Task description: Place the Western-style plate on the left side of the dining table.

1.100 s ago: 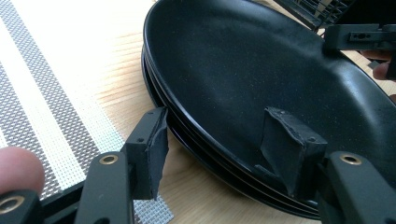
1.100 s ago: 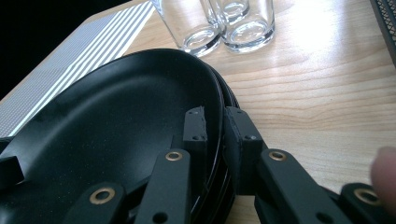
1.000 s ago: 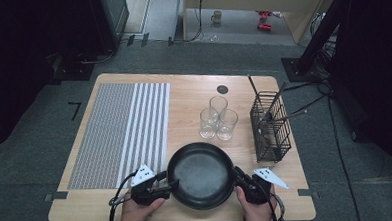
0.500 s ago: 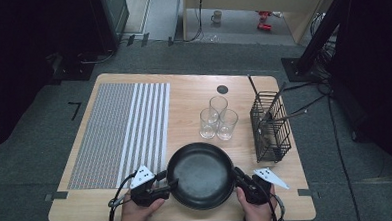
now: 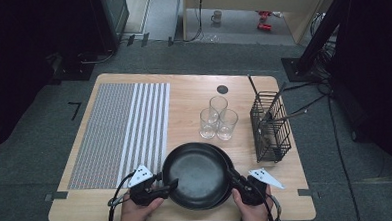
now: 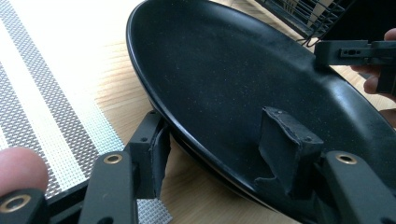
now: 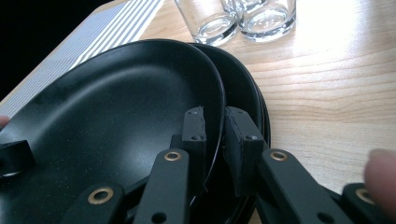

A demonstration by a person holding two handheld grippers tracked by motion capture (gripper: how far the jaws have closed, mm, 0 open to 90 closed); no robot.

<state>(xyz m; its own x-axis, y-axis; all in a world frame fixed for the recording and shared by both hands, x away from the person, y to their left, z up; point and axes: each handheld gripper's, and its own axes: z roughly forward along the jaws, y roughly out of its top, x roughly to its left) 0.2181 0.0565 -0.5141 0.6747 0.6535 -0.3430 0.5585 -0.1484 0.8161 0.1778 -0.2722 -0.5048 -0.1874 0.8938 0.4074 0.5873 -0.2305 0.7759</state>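
On the table, top black plate [image 5: 197, 174] tilts, both claws astride.

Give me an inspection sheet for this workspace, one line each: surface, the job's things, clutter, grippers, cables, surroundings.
Surface: wooden table, with a striped grey placemat on its left half.
Job's things: stack of black plates at the near edge, top plate offset to the left.
Clutter: three empty glasses; black wire basket with utensils standing in it.
Grippers: left gripper straddles the top plate's rim, the outer pad apart from it; right gripper is pinched on the opposite rim.
Cables: one trails from the left gripper; more lie on the floor, right.
Surroundings: grey carpet, dark equipment, mug on the floor behind.
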